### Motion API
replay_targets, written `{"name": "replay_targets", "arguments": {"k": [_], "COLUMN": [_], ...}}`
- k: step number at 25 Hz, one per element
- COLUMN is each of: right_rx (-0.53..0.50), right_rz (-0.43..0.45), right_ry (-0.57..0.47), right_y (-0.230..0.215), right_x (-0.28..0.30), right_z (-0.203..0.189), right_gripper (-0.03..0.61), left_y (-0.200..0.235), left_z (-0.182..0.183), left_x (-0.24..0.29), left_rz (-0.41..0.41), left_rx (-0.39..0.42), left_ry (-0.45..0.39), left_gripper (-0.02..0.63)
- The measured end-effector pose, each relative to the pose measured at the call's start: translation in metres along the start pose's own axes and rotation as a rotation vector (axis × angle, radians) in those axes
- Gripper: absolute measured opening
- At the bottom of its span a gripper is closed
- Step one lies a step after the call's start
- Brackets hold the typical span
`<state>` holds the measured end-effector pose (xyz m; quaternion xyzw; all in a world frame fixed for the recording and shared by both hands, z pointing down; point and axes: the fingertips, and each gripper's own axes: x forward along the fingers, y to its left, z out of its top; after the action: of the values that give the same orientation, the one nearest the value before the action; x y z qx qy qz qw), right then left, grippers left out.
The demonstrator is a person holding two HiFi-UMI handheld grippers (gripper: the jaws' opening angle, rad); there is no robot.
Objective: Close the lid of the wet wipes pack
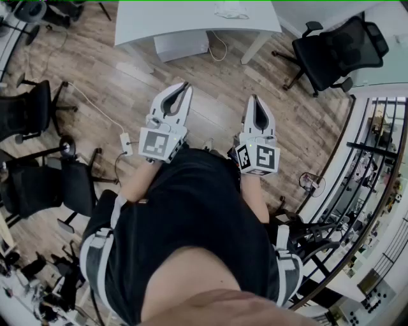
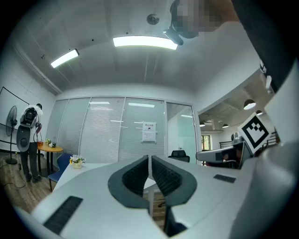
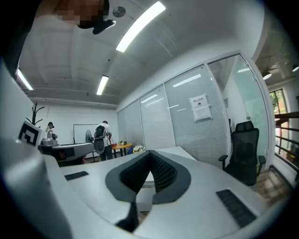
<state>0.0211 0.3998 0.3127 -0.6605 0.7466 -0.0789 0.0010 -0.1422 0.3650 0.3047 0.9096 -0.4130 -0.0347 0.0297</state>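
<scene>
Head view shows the person standing on a brown wooden plank floor [image 1: 108, 57], with the white two-jaw left tool [image 1: 186, 85] and the matching right tool [image 1: 255, 99] held out level before the body, well apart from the white rectangular table [image 1: 191, 19] ahead. The wet wipes pack appears in no view, so no step on its lid is judged to be in hand. The next move calls for locating the pack and bringing a tool to its lid. The left gripper view and right gripper view supply what the head view lacks: each tool's dark ribbed pads [image 2: 163, 175] meet at the tips with nothing between them, and a frosted glass partition [image 2: 103, 130] stands ahead.
</scene>
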Motion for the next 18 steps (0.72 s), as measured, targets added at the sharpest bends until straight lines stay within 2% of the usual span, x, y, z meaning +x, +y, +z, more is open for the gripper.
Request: {"name": "replay_targets", "arguments": {"k": [16, 18], "right_rx": [0.007, 0.011], "right_rz": [-0.003, -0.001], "right_ry": [-0.031, -0.027], "right_y": [0.001, 0.003], "right_x": [0.009, 0.014], "right_z": [0.003, 0.002], "right_gripper": [0.025, 0.137], "left_y": [0.01, 0.015], "left_z": [0.0, -0.002], "left_x": [-0.001, -0.001], "left_rz": [-0.006, -0.009], "left_rx": [-0.007, -0.006], "left_ry": [0.004, 0.01], "left_gripper": [0.04, 0.04]}}
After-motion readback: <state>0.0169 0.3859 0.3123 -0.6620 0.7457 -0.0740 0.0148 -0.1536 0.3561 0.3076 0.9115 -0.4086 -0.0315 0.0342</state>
